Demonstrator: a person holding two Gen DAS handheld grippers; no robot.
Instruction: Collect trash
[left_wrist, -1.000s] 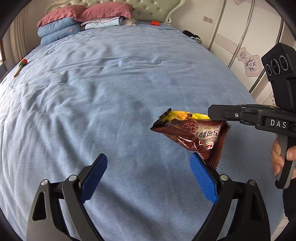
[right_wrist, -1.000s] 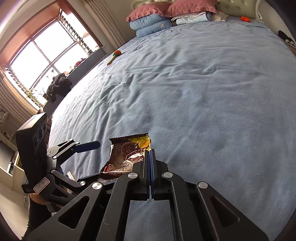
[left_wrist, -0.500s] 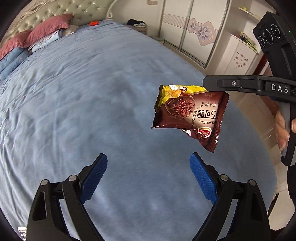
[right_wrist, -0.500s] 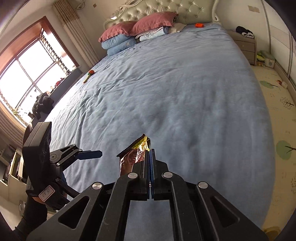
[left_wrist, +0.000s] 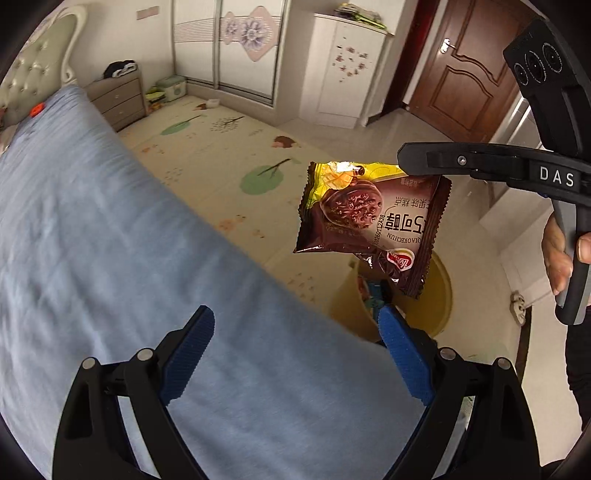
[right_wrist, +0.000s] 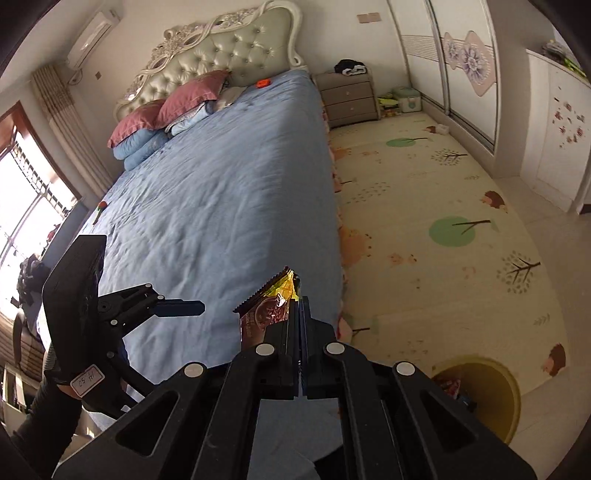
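Moved since the earlier frame: both views have swung off the pillows toward the floor, and the wrapper (left_wrist: 364, 225), formerly over the bed (left_wrist: 110, 266), now hangs past the bed's edge, above the bin (left_wrist: 436, 291).

Entries, left to right, placed relative to the bin:

1. Bed. Blue cover, left of the bin, its corner nearest the bin's rim. Small orange item (right_wrist: 263, 83) near the headboard and a red-green item (right_wrist: 100, 206) by the window side, both well apart from the bin; likely trash not yet collected.

2. Left gripper (left_wrist: 299, 354). Fingers spread wide, holding nothing, over the bed corner just left of the bin.

3. Wrapper. Brown and yellow snack packet, hanging free from its top edge, lower corner over the bin's opening in the left view.

4. Right gripper (right_wrist: 300, 314). Fingers pressed together on the wrapper's upper edge; above and slightly left of the bin.

5. Bin. Yellow, round, on the floor mat; some trash already inside.

Handling note, step in hand (drop into bin): carry the wrapper until its whole body sits over the opening, lower it close to the rim, then part the fingers. A light foil packet may drift or cling to a pad, so a low release looks safest.
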